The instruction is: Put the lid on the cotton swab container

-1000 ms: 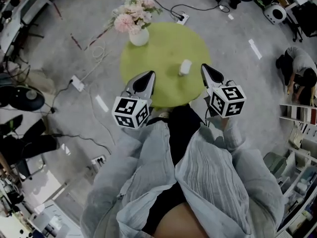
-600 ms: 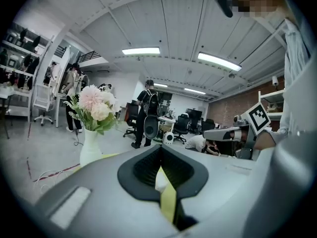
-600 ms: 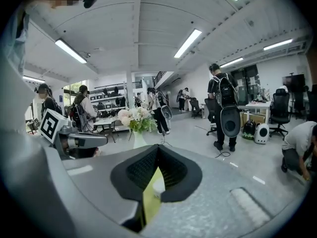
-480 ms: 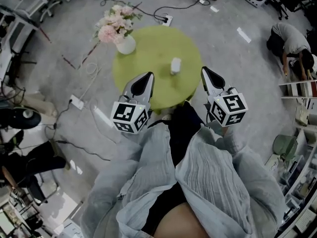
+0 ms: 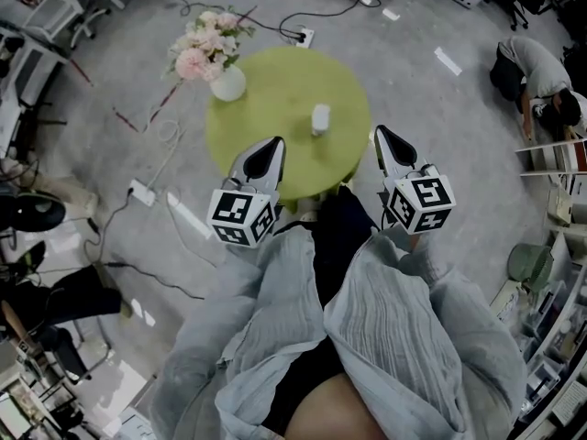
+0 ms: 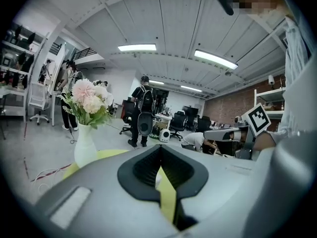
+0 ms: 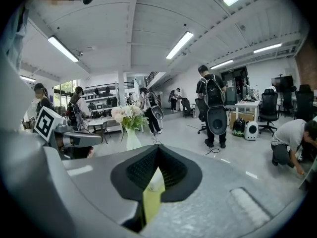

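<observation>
A small white cotton swab container [image 5: 320, 118] stands upright near the middle of the round green table [image 5: 275, 90]. I cannot make out a separate lid. My left gripper [image 5: 274, 143] hovers at the table's near edge, left of the container, jaws together and empty. My right gripper [image 5: 380, 133] hangs off the table's right edge, also shut with nothing in it. In the left gripper view the left gripper [image 6: 159, 155] shows a sliver of the container [image 6: 157, 179] through the narrow slit. The right gripper [image 7: 157, 155] shows the container [image 7: 155, 181] the same way.
A white vase of pink flowers [image 5: 226, 82] stands at the table's far left edge. Cables and a power strip [image 5: 141, 191] lie on the floor to the left. A person [image 5: 541, 90] crouches at the far right, by shelving [image 5: 550, 211]. A standing person [image 6: 144, 110] is behind the table.
The head view has shifted: table, vase and container sit further left and slightly higher in frame. Both grippers keep their places and stay shut.
</observation>
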`<state>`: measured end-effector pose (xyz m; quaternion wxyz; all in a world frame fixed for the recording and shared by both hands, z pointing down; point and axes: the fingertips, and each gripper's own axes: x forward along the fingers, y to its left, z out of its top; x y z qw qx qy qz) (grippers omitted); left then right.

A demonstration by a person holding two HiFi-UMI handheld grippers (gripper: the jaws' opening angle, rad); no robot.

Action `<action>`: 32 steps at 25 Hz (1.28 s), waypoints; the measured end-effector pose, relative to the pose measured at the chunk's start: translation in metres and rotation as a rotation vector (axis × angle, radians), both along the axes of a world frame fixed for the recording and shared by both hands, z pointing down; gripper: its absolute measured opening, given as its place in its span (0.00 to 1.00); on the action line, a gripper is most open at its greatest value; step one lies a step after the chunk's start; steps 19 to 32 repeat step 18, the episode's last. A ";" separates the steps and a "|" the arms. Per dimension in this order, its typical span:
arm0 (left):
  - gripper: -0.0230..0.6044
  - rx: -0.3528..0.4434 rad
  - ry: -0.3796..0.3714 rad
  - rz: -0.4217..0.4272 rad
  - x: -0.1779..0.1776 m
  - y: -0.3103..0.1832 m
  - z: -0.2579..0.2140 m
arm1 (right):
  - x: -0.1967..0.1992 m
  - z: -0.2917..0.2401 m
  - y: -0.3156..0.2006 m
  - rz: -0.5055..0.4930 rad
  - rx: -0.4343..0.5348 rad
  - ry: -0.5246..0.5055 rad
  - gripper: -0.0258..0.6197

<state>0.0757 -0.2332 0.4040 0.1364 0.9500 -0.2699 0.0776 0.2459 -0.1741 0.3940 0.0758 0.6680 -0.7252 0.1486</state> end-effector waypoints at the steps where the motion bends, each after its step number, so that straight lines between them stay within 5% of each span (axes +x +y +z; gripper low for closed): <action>1: 0.06 0.000 0.001 -0.004 0.000 0.000 -0.001 | 0.001 -0.001 0.001 0.002 0.000 0.001 0.04; 32: 0.06 -0.013 -0.026 -0.003 0.004 0.001 0.009 | -0.005 0.011 0.002 -0.015 -0.026 0.001 0.04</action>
